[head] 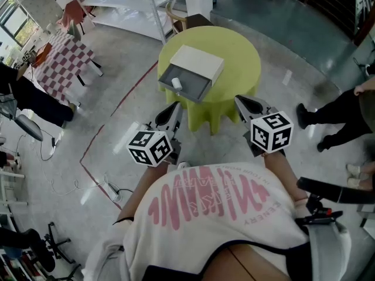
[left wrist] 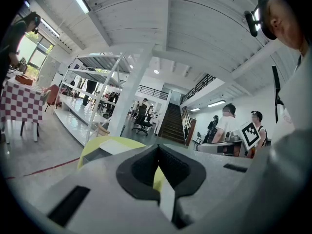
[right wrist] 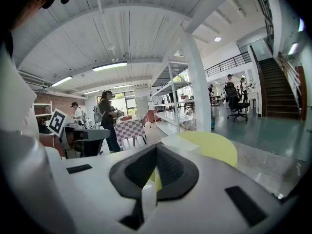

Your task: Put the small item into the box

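A white box [head: 197,62] stands on a round yellow-green table [head: 240,57], with its grey drawer [head: 186,86] pulled out toward me. A small white item [head: 177,84] lies in the drawer's left part. My left gripper [head: 176,106] and right gripper [head: 239,100] hover short of the table's near edge, both pointing at it, both shut and empty. In the left gripper view the shut jaws frame the table [left wrist: 97,146] and the box [left wrist: 118,146]. The right gripper view shows the box [right wrist: 178,141] and the table [right wrist: 213,148] just past its closed jaws.
A checkered table [head: 61,63] stands at the far left and a wooden chair [head: 176,15] behind the round table. A person's legs [head: 331,122] are at the right. A power strip with cables [head: 111,189] lies on the floor at lower left.
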The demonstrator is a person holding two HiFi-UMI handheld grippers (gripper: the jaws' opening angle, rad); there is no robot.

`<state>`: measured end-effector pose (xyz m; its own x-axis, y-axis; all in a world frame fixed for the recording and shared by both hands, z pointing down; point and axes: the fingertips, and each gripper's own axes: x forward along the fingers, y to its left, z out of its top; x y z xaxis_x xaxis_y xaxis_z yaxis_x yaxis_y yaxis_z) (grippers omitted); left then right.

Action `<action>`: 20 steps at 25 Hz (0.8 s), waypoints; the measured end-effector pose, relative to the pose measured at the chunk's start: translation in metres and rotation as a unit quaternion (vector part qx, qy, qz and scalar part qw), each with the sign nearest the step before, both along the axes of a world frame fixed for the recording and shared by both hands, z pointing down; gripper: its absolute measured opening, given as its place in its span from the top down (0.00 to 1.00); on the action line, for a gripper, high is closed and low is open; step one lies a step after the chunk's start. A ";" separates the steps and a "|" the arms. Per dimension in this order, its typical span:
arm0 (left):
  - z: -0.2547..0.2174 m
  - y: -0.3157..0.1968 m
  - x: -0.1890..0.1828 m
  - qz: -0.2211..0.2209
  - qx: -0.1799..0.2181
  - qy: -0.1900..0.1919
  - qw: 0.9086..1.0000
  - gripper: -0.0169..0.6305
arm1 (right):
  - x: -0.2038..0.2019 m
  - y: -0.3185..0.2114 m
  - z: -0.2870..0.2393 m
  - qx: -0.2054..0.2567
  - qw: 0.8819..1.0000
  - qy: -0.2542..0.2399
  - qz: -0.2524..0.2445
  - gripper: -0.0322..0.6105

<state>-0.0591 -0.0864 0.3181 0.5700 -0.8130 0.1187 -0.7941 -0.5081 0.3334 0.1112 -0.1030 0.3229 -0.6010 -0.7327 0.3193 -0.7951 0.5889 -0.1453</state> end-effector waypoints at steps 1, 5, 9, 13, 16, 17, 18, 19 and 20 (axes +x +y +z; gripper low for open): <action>0.000 0.000 0.000 0.000 0.000 0.000 1.000 0.96 | 0.000 0.000 0.000 0.000 1.000 0.000 0.000 0.94; -0.002 0.001 -0.001 -0.001 0.001 0.000 1.000 0.96 | 0.000 0.000 0.000 -0.002 1.000 0.001 0.000 0.94; -0.002 0.002 -0.003 -0.003 -0.001 0.001 1.000 0.96 | -0.003 0.001 -0.001 -0.002 1.000 0.004 -0.003 0.94; -0.003 0.003 -0.005 -0.005 -0.003 0.002 1.000 0.96 | -0.005 0.000 -0.002 -0.001 1.000 0.006 -0.005 0.94; -0.004 0.004 -0.007 -0.006 -0.003 0.002 1.000 0.96 | -0.006 0.000 -0.004 -0.005 1.000 -0.004 -0.005 0.94; -0.005 0.004 -0.008 -0.007 -0.003 0.001 1.000 0.96 | -0.007 0.000 -0.004 -0.010 1.000 -0.012 -0.003 0.94; -0.005 0.005 -0.009 -0.008 -0.003 0.001 1.000 0.96 | -0.007 -0.001 -0.004 -0.015 1.000 -0.020 -0.002 0.94; -0.005 0.005 -0.009 -0.008 -0.003 0.001 1.000 0.96 | -0.007 -0.001 -0.004 -0.019 0.999 -0.028 0.001 0.94; -0.006 0.006 -0.010 -0.008 -0.004 0.001 1.000 0.96 | -0.006 -0.001 -0.004 -0.023 0.999 -0.033 0.003 0.94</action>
